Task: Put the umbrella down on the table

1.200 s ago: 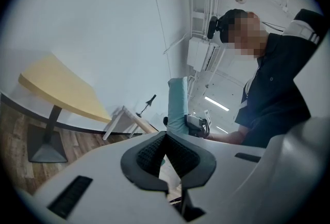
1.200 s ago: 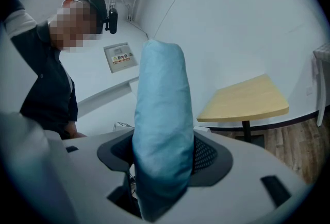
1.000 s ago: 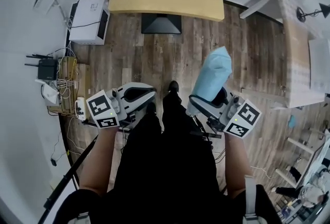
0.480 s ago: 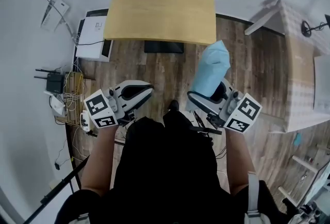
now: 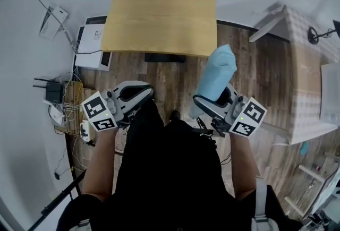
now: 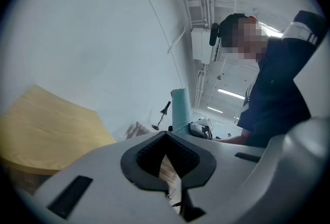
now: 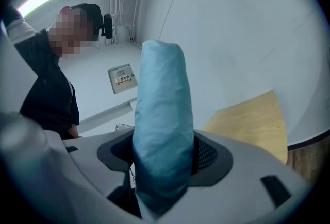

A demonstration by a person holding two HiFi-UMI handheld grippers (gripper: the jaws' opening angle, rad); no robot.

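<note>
While the right hand-held gripper (image 5: 213, 101) clamps the umbrella (image 5: 218, 71) short of the desk (image 5: 159, 12), early release would drop it; left hand-held gripper (image 5: 147, 93) closed, empty.

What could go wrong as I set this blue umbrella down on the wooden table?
1. The umbrella sticks far out of the right tool, with most of its length past the grip, so it may tip or slide as you lower it.
2. In the head view it sits off the table's near right corner. Releasing early could drop it onto the floor.
3. The left tool is shut and empty, so it likely cannot steady a slip.
</note>
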